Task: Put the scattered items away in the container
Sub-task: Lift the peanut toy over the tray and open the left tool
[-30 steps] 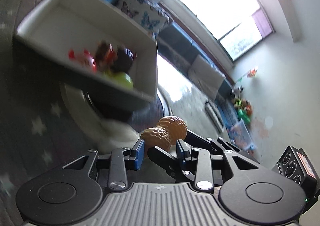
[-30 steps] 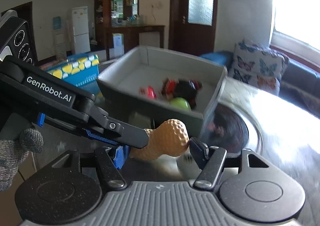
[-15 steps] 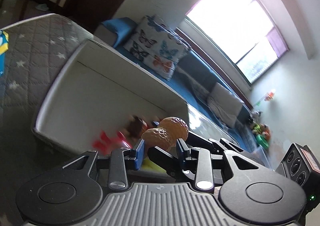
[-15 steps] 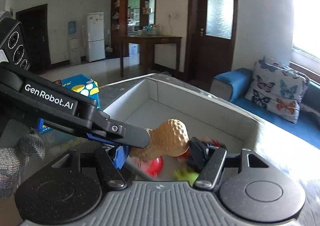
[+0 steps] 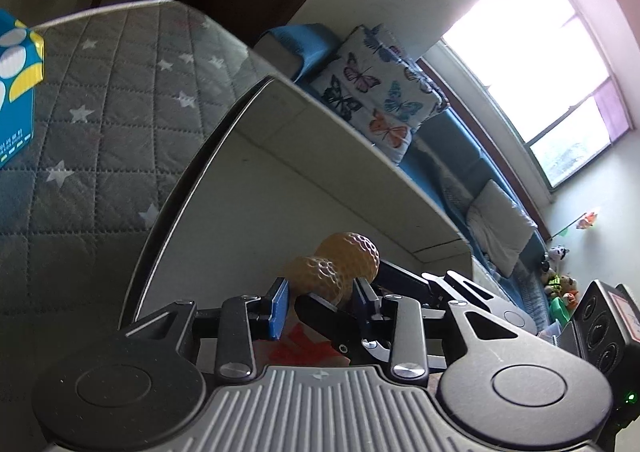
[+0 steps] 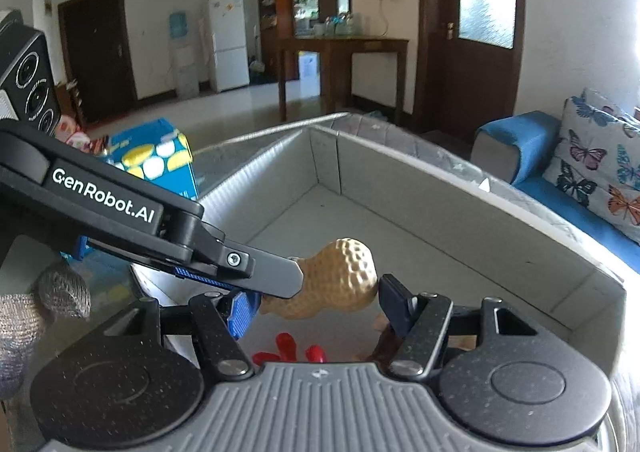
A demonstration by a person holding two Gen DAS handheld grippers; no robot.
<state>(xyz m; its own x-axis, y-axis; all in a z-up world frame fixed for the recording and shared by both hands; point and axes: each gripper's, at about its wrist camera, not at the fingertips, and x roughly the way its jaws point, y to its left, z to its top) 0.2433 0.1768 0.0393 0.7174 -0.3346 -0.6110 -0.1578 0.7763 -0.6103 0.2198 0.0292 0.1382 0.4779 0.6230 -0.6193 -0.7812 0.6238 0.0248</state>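
Grey quilted mat [image 5: 100,123] carries the grey container [image 6: 460,219].
Above its inside I hold the toy peanut [image 6: 340,284] between both grippers: left gripper [image 5: 320,302] clamps one end, right gripper [image 6: 312,302] closes on it too.

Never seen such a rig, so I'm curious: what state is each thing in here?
peanut toy: held aloft above the grey bin.
left gripper: shut on the peanut toy.
right gripper: shut on the peanut toy too.
grey bin: open-topped, toys inside.
red toy: lying in the grey bin.
glass-paned door: closed.
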